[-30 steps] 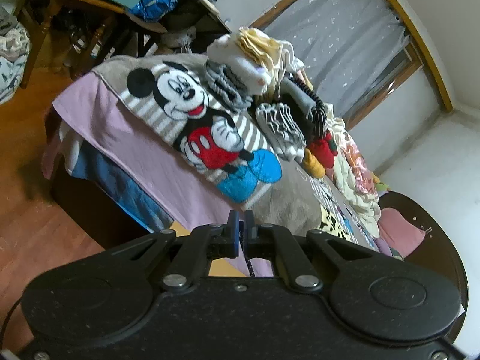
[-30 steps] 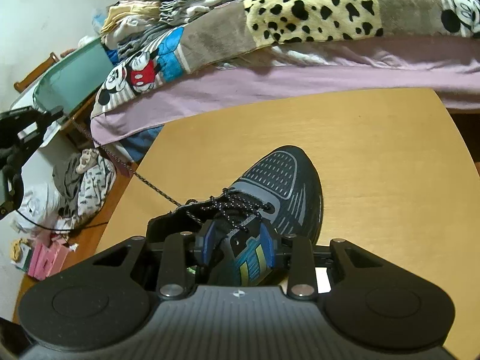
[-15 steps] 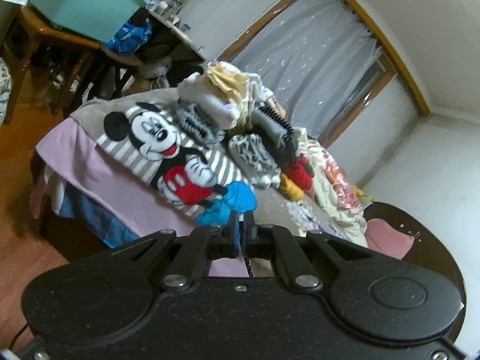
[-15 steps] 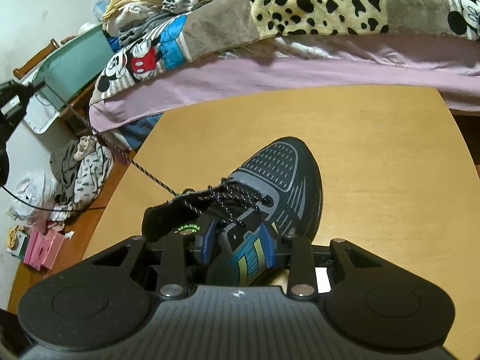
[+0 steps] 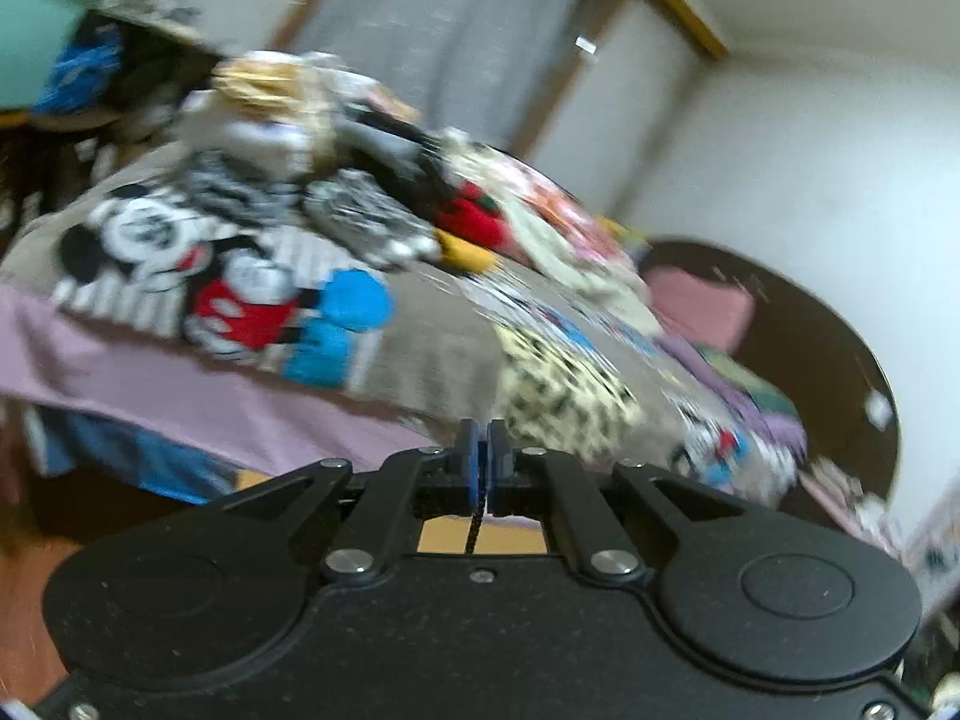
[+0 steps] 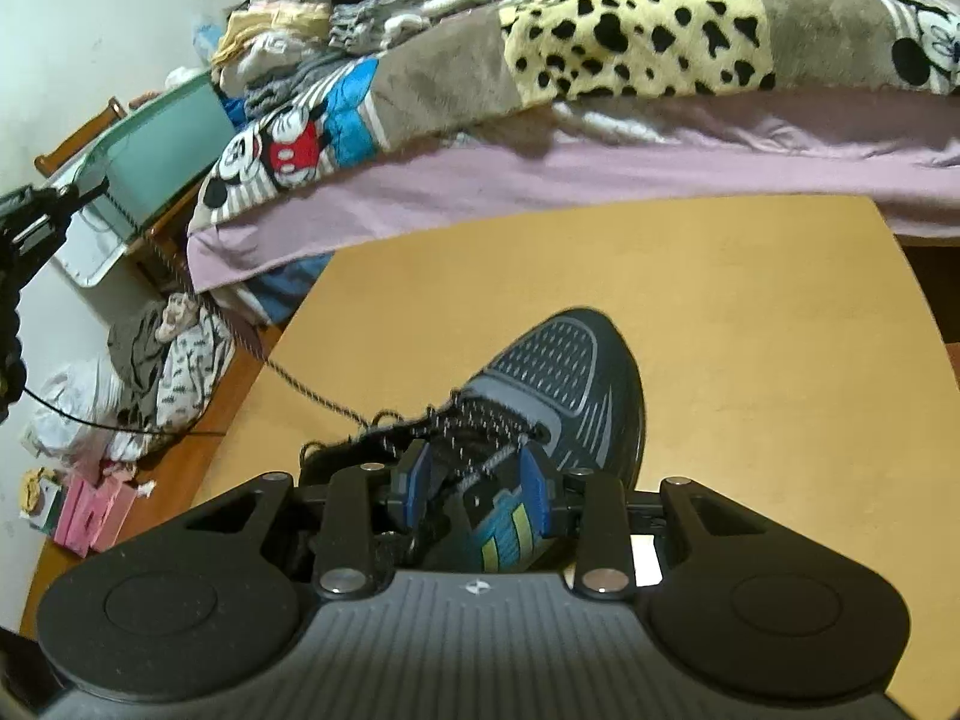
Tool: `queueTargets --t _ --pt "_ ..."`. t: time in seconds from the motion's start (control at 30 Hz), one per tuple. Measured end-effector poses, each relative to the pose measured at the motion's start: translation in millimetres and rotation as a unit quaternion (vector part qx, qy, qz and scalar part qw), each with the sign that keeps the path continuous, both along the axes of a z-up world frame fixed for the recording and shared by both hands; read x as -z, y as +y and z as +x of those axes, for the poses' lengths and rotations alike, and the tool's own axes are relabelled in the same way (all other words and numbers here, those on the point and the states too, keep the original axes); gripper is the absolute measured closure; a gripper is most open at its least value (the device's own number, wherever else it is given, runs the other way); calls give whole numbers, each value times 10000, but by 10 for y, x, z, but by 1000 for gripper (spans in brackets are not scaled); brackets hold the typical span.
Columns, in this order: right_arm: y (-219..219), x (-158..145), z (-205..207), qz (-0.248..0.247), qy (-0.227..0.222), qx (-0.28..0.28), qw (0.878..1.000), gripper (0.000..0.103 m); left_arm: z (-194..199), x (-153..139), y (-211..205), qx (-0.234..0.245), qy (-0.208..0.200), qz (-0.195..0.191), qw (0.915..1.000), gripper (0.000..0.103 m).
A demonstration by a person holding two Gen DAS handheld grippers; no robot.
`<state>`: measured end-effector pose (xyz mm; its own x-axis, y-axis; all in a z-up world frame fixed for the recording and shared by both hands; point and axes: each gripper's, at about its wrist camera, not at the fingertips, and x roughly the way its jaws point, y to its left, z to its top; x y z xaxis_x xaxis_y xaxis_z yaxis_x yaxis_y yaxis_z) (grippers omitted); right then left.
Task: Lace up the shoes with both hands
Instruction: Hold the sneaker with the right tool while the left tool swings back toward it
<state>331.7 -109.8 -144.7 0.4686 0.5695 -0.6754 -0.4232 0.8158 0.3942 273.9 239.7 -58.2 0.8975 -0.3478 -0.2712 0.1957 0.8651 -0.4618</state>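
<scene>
We've got the right gripper (image 6: 474, 480) clamped on the black shoe's (image 6: 558, 390) tongue near the tan table's (image 6: 750, 312) front edge, bare tabletop beyond, while the left gripper (image 6: 36, 210), far off the table's left side, pinches the taut lace (image 6: 300, 387).

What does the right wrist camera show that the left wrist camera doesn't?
Only the right wrist view shows the black shoe on the tan table, the right gripper closed around its tongue, and the shoelace stretched taut to the left gripper. Only the left wrist view shows the grey curtain. Both show the cartoon blanket and a bit of lace.
</scene>
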Motion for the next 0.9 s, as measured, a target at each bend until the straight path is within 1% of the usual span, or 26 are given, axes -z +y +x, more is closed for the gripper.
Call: queueTargets --t 0.07,0.1,0.13,0.2,0.27,0.3,0.4,0.47,0.57,0.6,0.63,0.67,0.7,0.77,0.8,0.87,0.9 --pt "-6 -23 8 30 -42 33 10000 68 -11 5 -144 509 -36 176 9985 103" --pt "-5 -37 13 51 -65 59 9999 68 -11 22 -227 909 -6 211 9956 103" --pt "-2 -47 15 67 -77 76 9999 68 -20 44 -317 1235 18 282 9919 103" --pt "2 -68 19 98 -100 108 9998 68 -44 122 -498 1741 82 495 9835 103" --pt "8 -83 22 122 -109 132 9998 68 -65 259 -677 2259 279 660 9715 103" --pt "13 -89 22 137 -113 144 9997 68 -75 333 -766 2518 389 737 9642 103" --pt "9 -109 26 191 -132 169 9996 67 -138 566 -1069 3244 714 1124 9365 103" --pt "14 -121 34 200 -146 173 9995 66 -203 707 -1279 3723 863 1353 9141 103" --pt "14 -126 39 211 -155 171 9995 64 -279 924 -1550 4179 1137 1708 8850 103" --pt "14 -126 40 213 -156 173 9995 64 -303 980 -1597 4294 1220 1787 8768 99" --pt "16 -127 42 218 -155 172 9995 64 -327 1028 -1641 4403 1298 1862 8687 86" --pt "17 -127 44 223 -154 171 9995 64 -339 1054 -1646 4384 1354 1922 8675 69" --pt "13 -132 46 240 -155 173 9994 63 -304 1067 -1612 4243 1436 1878 8741 65" --pt "5 -141 51 277 -157 177 9993 63 -194 1089 -1474 3861 1634 1665 8925 64" --pt "3 -148 56 302 -158 183 9993 63 -139 1116 -1413 3618 1748 1633 9011 64" --pt "0 -153 63 390 -139 200 9989 63 -16 1185 -1297 3095 2010 1597 9156 65" --pt "3 -154 66 442 -123 206 9987 63 31 1230 -1251 2840 2182 1580 9202 66"
